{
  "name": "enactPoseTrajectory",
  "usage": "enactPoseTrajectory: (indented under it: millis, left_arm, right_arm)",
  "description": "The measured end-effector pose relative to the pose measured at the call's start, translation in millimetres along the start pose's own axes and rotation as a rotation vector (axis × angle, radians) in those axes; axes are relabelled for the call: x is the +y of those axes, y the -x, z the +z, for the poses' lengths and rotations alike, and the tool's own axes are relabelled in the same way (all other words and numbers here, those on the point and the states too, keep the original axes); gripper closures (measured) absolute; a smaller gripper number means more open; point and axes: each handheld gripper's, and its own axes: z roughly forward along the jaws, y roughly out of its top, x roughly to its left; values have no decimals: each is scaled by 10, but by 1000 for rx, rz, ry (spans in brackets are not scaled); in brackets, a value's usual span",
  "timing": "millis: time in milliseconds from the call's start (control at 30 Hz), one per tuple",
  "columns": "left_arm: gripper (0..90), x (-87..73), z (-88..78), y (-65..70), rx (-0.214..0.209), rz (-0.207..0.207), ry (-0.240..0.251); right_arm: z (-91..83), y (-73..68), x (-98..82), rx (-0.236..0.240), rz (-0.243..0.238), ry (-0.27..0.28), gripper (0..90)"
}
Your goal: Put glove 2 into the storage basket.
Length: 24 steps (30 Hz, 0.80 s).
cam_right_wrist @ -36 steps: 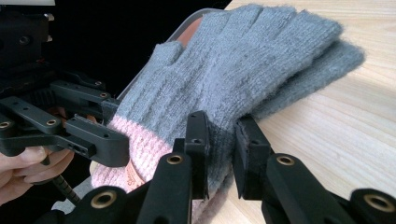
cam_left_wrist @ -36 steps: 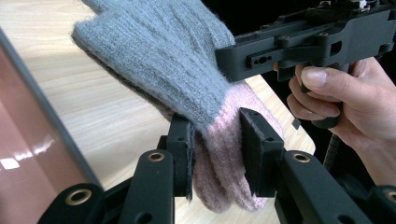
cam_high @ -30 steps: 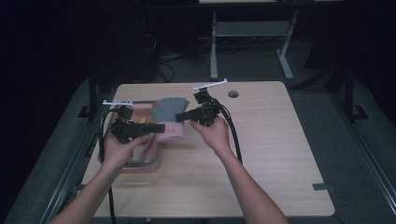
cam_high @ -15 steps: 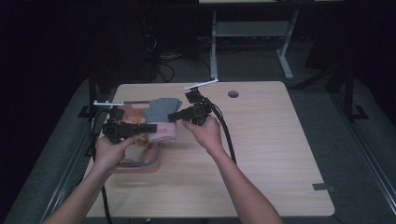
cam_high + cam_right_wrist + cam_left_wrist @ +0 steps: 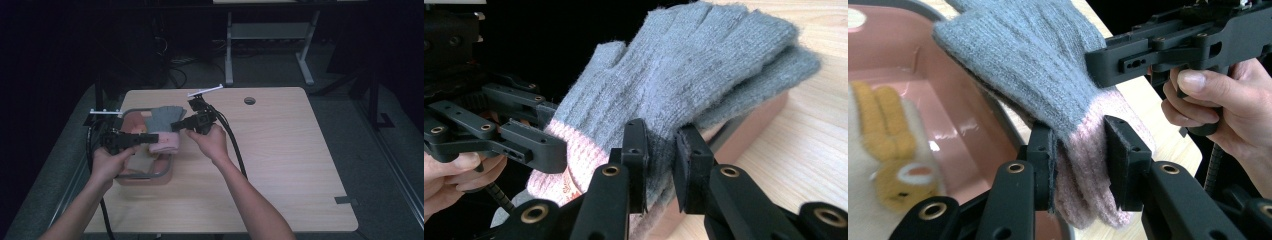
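So, left gripper (image 5: 1079, 167) first: its jaws are clamped on the pink cuff of the gloves (image 5: 1048, 75), low in the middle of the left gripper view, and the knit bunches up between the pads. My right gripper (image 5: 659, 167) is pinching the grey palm part of the same gloves, bottom centre of the right gripper view; looks like two gloves stacked, fingers fanning toward the upper right of that frame.

From the high view, both grippers meet left of centre, left gripper (image 5: 150, 138) on the cuff end and right gripper (image 5: 176, 125) just above it. The gloves hang across the wire rim of a pink basket (image 5: 161, 175) sitting on the wooden table (image 5: 300, 165). Something cream and yellow and fuzzy (image 5: 883, 150) lies inside the basket at the left of the left gripper view; can't tell what it is.

My read: I'm mid-carry, holding the pair with both hands over the basket edge. Next move probably needs both grips kept firm while moving together, so the pair doesn't stretch or slip apart.
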Motion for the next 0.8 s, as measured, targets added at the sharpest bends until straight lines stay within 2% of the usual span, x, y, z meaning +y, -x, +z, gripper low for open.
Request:
enactPoseTrajectory:
  millis: [500, 800]
  left_arm:
    - [679, -73, -204, -245, 10, -46, 12]
    - [680, -119, -259, -372, 42, -57, -7]
  right_arm:
    - [292, -130, 90, 8, -16, -25, 775]
    - [482, -128, 98, 20, -13, -40, 775]
